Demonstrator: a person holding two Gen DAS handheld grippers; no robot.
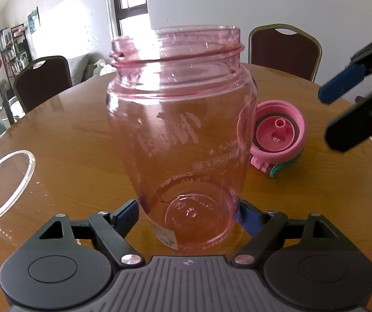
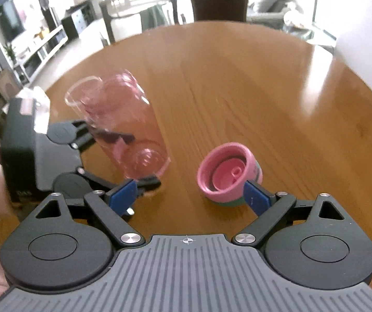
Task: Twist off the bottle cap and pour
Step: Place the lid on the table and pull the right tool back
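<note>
- The pink bottle (image 1: 183,135) stands mid-desk, mouth uncapped, apparently empty; my left claw (image 1: 188,214) is clamped on its base.
- The cap (image 2: 228,175) lies upside down just beside it; unscrewing is done.
- My right claw (image 2: 191,195) is spread apart, one finger touching the cap.
- Pouring looks finished or unstarted; the clear ring (image 1: 4,184) near the desk's (image 2: 237,83) left edge may be the receiving vessel.

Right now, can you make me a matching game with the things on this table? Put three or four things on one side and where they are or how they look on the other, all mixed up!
Things:
1. pink bottle
2. pink cap
3. clear ring
4. right tongs

How they are:
A. lying flat on the wooden table, touched by nothing
B. open, holding nothing
C. upside down on the table, inside facing up
D. open at the top, gripped near its base by the left tongs

Pairs: 1-D, 2-C, 3-A, 4-B
</note>
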